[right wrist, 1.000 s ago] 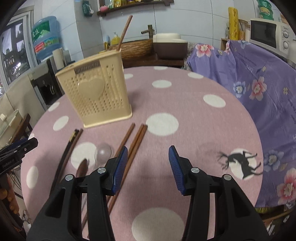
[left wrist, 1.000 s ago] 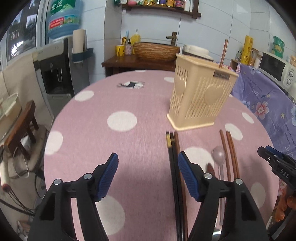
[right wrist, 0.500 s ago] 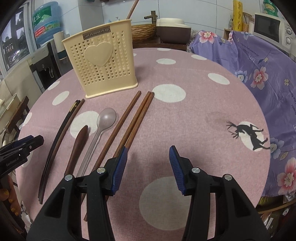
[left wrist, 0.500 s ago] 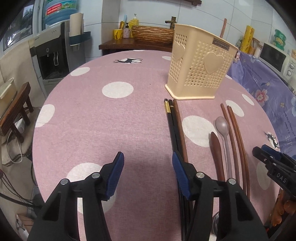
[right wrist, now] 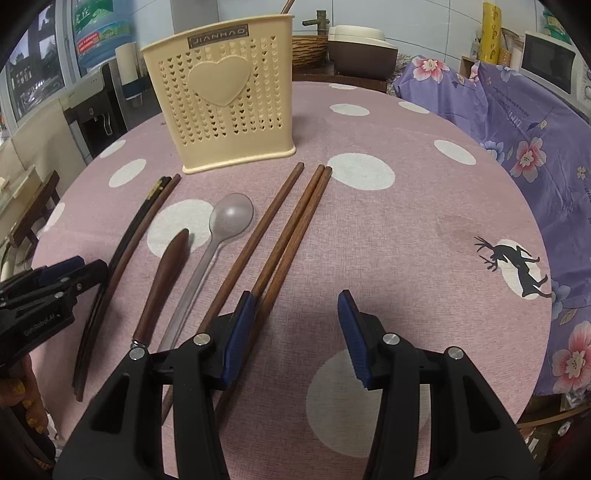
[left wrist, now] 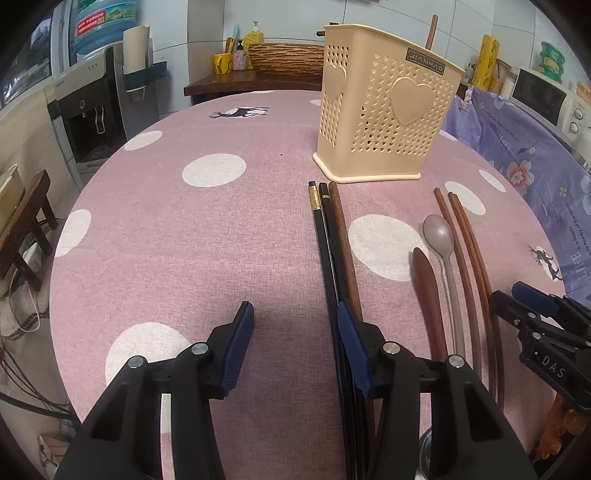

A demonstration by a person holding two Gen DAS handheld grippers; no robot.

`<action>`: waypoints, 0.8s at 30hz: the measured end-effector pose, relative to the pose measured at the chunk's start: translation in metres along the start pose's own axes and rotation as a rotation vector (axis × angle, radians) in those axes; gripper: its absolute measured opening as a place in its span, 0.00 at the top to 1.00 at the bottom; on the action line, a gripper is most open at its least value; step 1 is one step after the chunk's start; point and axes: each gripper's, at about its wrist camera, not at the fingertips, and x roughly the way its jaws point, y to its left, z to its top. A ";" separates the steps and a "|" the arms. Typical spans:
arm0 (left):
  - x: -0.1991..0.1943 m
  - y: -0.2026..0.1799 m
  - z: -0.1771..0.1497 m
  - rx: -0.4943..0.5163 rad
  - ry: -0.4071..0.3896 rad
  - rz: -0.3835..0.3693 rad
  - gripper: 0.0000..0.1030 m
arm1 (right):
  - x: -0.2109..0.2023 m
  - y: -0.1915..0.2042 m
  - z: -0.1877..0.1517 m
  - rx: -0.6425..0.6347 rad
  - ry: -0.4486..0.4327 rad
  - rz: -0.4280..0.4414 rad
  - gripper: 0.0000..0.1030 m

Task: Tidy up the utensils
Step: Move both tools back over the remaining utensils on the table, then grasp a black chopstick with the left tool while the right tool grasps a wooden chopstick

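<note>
A cream perforated utensil holder (left wrist: pixel 384 110) (right wrist: pixel 221 99) stands on the pink dotted table with one brown chopstick (left wrist: pixel 430 31) in it. In front of it lie two black chopsticks (left wrist: pixel 325 240) (right wrist: pixel 136 229), a brown chopstick (left wrist: pixel 343 236), a dark wooden-handled utensil (left wrist: pixel 424 280) (right wrist: pixel 166 273), a grey spoon (left wrist: pixel 437 232) (right wrist: pixel 231 218) and several brown chopsticks (left wrist: pixel 465 251) (right wrist: pixel 291 229). My left gripper (left wrist: pixel 295 325) hovers low just left of the black chopsticks; its jaws are closing on nothing. My right gripper (right wrist: pixel 295 317) is open and empty, with the brown chopsticks running under its left finger.
A purple floral cloth (right wrist: pixel 517 122) covers furniture to the right of the table. A water dispenser (left wrist: pixel 92 110) and a wooden stool (left wrist: pixel 22 221) stand off the left edge. A microwave (left wrist: pixel 543 96) sits at the back right. The table rim (left wrist: pixel 62 280) curves close by.
Both grippers have sunk toward the tabletop and tipped further down. The left jaws have narrowed. The utensils and the holder have not moved.
</note>
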 end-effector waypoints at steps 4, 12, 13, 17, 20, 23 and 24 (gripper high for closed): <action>-0.001 0.004 0.001 0.013 0.006 0.019 0.54 | -0.002 -0.010 0.002 0.001 0.004 -0.033 0.53; -0.007 0.017 0.024 -0.001 -0.031 0.031 0.54 | -0.002 -0.048 0.023 0.138 -0.012 0.015 0.54; -0.006 0.015 0.027 0.010 -0.035 0.034 0.54 | -0.001 -0.052 0.027 0.156 -0.016 0.013 0.55; 0.004 0.017 0.042 0.019 -0.029 0.038 0.54 | 0.008 -0.064 0.042 0.201 -0.010 0.007 0.58; 0.011 0.019 0.050 0.011 -0.022 0.040 0.54 | 0.015 -0.062 0.052 0.207 -0.004 0.019 0.59; 0.022 0.017 0.055 0.007 -0.008 0.039 0.54 | 0.023 -0.058 0.058 0.212 0.007 0.006 0.63; 0.026 0.015 0.057 0.009 -0.005 0.043 0.54 | 0.026 -0.056 0.060 0.213 0.013 0.005 0.64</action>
